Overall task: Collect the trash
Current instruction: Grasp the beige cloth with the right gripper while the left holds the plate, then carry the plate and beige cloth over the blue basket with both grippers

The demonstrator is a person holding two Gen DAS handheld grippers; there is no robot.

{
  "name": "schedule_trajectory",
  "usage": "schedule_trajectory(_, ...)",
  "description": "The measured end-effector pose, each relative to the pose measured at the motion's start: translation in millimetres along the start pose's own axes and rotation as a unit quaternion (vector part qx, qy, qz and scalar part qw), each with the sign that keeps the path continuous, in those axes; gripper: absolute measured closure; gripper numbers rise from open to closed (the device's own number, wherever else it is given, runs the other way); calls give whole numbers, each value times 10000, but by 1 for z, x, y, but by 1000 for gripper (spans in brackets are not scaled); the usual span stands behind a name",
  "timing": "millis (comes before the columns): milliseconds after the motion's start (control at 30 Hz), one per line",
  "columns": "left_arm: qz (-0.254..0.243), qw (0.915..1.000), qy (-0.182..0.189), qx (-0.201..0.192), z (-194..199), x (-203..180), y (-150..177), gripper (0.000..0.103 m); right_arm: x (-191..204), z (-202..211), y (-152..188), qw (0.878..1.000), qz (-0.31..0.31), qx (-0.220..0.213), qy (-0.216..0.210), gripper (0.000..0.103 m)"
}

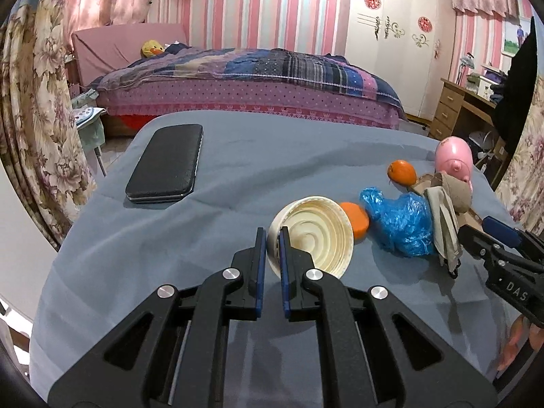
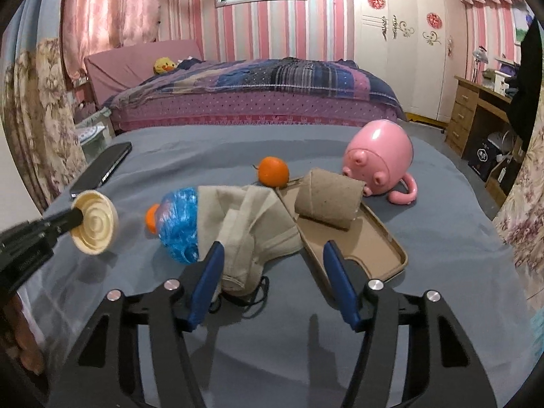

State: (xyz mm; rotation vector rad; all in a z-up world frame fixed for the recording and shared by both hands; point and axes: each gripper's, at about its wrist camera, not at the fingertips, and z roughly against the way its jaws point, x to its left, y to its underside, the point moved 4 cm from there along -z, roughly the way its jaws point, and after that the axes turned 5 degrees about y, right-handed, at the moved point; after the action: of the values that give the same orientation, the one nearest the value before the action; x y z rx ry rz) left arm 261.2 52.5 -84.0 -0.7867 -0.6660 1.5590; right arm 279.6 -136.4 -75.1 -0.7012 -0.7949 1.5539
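While our left gripper [image 1: 272,248] pinches the cream lid [image 1: 314,236] by its rim above the grey sheet [image 1: 238,170], our right gripper [image 2: 272,268] stands spread around the beige mask [image 2: 258,224] beside the blue bag [image 2: 178,224].

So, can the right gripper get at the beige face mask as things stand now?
Probably yes. The right gripper has its fingers apart, with the face mask lying just ahead, partly between them. Nothing covers its near end; the tan tray sits close beside it.
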Motion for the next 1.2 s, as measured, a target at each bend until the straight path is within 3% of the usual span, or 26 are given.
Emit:
schedule_trajectory(167,3,10000,-11,1,-1,0,0,97,15,-5,4,9997,204,85,41,43)
schedule_trajectory(233,-26,10000,-24,4,0,0,0,97,17,-7,6,9993,326,184,53,61)
schedule_trajectory(333,-33,10000,-39,4,-1,1,0,97,19,-7,6,9991,343,238,-80,79)
schedule_trajectory(433,-19,10000,-67,2,-1,0,0,97,15,-7,7,9988,295,280,-282,89)
schedule_trajectory(767,-63,9998,121,-147,10,-22,-6,97,-28,34,-8,9997,203,-105,14,91)
schedule_trajectory(1200,-551,9923,1022,-441,36,-133,-21,97,-127,78,4,9955,-235,-236,891,91)
